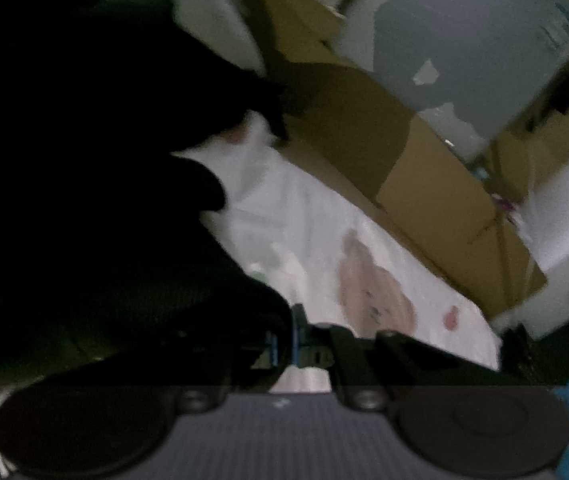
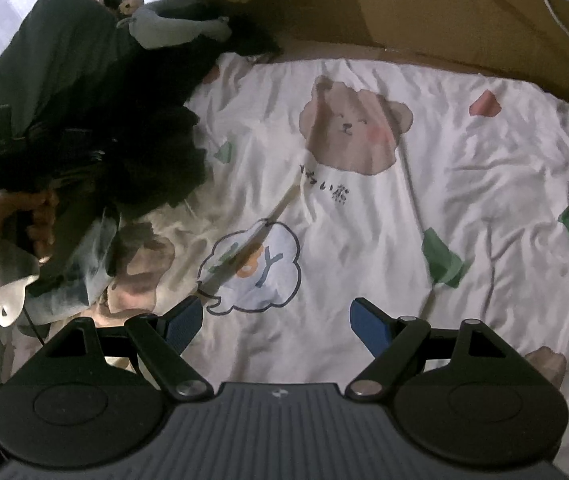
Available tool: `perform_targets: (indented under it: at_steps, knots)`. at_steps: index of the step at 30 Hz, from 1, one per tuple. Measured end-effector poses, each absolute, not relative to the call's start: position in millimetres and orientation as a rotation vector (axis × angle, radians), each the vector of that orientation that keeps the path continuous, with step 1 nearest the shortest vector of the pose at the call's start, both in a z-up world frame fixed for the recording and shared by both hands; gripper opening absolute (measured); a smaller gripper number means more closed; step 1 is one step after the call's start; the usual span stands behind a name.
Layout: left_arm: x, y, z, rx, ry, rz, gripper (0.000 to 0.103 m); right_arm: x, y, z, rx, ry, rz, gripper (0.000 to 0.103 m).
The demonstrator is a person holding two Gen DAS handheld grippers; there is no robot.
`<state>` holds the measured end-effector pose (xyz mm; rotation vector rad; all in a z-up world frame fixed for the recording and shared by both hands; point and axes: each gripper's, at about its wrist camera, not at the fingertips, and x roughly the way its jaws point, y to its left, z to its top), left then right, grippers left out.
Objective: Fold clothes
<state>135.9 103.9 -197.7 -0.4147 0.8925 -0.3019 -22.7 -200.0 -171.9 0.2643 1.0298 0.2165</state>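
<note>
Blue-padded right gripper spread wide and empty over a white bedsheet printed with bears and clouds.
Left gripper pinched together, apparently on dark fabric, though blur leaves the hold unclear. Black garment bunched and lifted at the sheet's left edge, crumpled and fuzzy along its hem, filling most of the left wrist view; hand beneath it. Cardboard along the far side.
</note>
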Motion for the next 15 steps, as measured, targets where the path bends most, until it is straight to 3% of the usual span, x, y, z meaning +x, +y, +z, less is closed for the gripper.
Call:
perform_targets:
  at_steps: [15]
  knots:
    - [99.4,4.6,-178.3,-0.296,0.971,-0.58,0.006,-39.2,-233.6,-163.3,0.307,0.992,0.156,0.086]
